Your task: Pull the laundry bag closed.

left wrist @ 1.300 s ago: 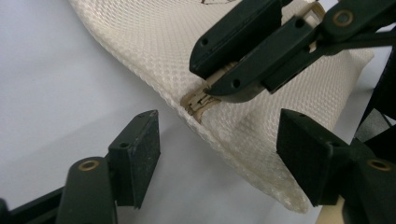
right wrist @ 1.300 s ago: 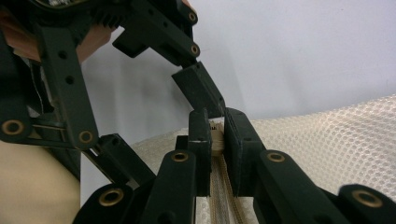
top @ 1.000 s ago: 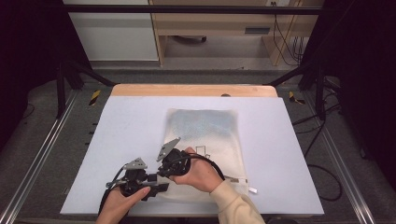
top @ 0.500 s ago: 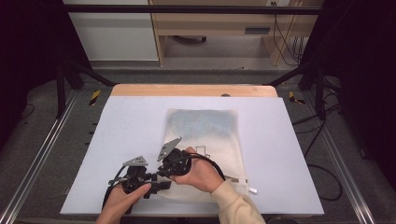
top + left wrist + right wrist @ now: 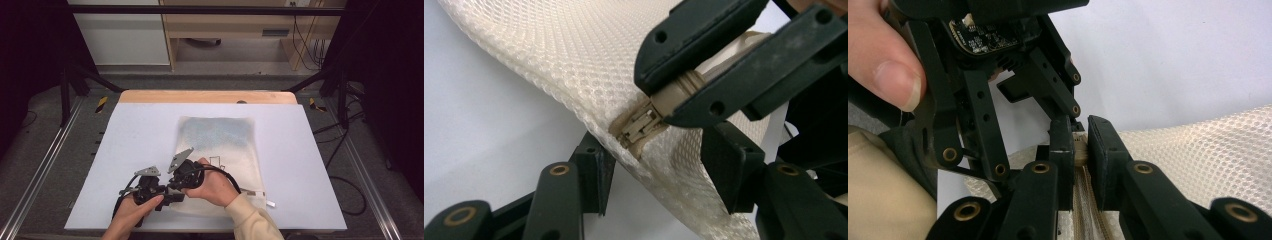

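left gripper (image 5: 654, 170): jaws closing, straddling bag edge at zipper pull (image 5: 640, 126), pads not touching
right gripper (image 5: 1079, 145): clamped on zipper end
bag (image 5: 220, 145): mesh, flat on table (image 5: 140, 130), centre-right, near edge lifted

Lab rig, alu frame rails (image 5: 40, 175), loose cables (image 5: 305, 45), white worktable (image 5: 140, 130)

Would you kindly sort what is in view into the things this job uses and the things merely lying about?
In use:
- mesh bag
- its zip slider
- zip end, clamped in the right gripper
- left gripper, jaws just been closing, astride the slider

Lying about:
- yellow-and-black items on the floor
- cables behind the table
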The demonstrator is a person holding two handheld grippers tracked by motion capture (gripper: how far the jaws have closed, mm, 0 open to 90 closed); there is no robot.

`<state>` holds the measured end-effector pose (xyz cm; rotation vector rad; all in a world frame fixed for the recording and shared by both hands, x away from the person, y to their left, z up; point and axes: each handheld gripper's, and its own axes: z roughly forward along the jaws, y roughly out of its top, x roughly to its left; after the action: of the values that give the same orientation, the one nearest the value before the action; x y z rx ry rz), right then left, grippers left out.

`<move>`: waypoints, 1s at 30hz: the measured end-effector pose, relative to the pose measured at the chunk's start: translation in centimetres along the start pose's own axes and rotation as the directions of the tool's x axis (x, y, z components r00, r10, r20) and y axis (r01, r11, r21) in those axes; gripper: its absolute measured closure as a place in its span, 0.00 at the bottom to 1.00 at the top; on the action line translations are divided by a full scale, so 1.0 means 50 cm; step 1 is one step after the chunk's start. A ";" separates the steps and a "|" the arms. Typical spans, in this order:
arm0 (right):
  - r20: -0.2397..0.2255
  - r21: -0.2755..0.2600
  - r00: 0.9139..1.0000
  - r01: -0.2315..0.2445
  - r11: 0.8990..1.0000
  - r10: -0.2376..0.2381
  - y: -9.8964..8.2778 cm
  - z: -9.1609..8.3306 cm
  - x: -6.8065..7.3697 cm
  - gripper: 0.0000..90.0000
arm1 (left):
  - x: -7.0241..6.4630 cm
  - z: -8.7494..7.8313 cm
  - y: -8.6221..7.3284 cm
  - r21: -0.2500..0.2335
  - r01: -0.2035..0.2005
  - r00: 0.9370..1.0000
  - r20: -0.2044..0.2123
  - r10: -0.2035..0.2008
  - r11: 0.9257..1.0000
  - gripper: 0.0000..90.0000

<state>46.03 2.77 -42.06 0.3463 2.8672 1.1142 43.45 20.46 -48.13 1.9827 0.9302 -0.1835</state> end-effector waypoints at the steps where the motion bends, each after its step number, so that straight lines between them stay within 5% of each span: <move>1: -0.002 -0.005 1.000 0.000 1.000 0.000 0.000 -0.001 -0.002 0.91 | 0.002 0.000 0.000 -0.003 0.005 1.000 0.011 -0.005 1.000 0.54; 30: -0.002 -0.006 1.000 -0.007 1.000 0.007 -0.001 -0.004 -0.001 0.91 | 0.017 0.008 -0.001 -0.007 0.031 0.999 0.044 -0.031 0.999 0.70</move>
<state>46.04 2.59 -41.97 0.3547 2.8663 1.1246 44.12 20.63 -48.77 1.9507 0.9330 -0.2398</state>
